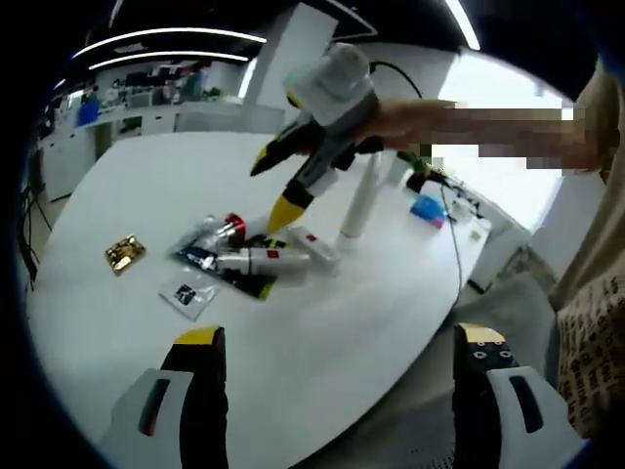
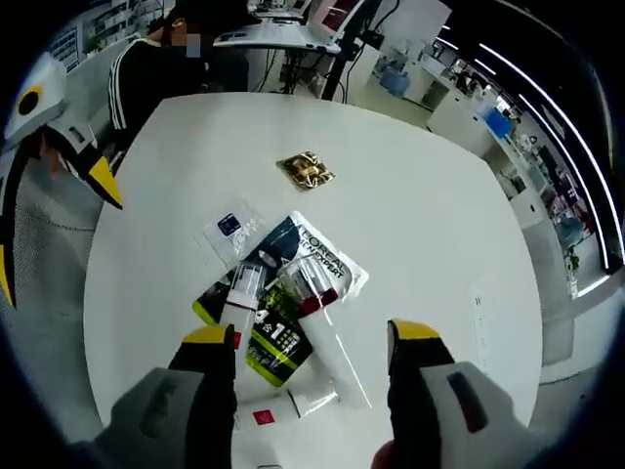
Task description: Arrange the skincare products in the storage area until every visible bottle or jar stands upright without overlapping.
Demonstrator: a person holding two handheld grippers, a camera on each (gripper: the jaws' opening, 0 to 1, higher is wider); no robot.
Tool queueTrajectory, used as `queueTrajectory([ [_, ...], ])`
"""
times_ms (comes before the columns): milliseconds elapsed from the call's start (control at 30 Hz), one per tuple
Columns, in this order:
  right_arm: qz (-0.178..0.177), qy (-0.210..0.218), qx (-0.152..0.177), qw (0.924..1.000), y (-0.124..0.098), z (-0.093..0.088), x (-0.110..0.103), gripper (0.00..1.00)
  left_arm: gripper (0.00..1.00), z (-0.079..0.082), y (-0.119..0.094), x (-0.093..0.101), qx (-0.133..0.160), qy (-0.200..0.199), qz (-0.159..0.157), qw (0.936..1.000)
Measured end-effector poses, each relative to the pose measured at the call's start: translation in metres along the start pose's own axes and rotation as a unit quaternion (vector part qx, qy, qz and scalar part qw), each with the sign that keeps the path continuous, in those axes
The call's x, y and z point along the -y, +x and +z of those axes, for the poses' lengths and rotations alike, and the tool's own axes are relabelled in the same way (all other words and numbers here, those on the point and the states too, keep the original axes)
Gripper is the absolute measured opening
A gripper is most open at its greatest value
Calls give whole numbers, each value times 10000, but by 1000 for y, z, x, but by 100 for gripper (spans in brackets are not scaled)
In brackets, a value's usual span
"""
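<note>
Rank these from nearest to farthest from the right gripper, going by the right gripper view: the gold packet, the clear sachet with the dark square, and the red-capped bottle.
From the right gripper:
1. Red-capped bottle, lying just ahead, between its fingers.
2. Clear sachet, farther up the table, to the left.
3. Gold packet, farthest, near the middle of the white table.

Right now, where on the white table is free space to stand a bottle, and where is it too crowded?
The table is bare between the gold packet and its far rim, and on the wide side beyond the red-capped bottle. It is crowded at the sachet pile, where the white tube lies across the green sachet, right before the right gripper.
</note>
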State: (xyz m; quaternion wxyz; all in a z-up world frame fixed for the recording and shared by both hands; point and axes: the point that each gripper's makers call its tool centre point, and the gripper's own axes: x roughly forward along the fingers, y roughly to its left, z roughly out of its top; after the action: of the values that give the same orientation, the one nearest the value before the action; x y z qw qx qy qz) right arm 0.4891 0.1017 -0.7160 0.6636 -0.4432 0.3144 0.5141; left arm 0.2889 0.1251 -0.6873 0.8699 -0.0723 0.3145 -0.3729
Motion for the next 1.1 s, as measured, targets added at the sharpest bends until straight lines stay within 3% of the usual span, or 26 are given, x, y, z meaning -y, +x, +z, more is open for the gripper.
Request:
queueTrajectory([
  [500,609,-483,-762,9941,46,-27,8,54,94,-3,2,-4,-52,-100,-15,9999],
  [900,1106,-268,-713,9909,62,-34,9,46,93,-5,2,-7,-87,-209,41,9997],
  [1000,1402,-310,-667,9874,62,-34,1,42,93,-5,3,-6,-107,-222,32,9997],
  [1100,1401,-557,-589,9868,63,-34,1,41,92,-7,4,-7,-138,-226,36,9996],
])
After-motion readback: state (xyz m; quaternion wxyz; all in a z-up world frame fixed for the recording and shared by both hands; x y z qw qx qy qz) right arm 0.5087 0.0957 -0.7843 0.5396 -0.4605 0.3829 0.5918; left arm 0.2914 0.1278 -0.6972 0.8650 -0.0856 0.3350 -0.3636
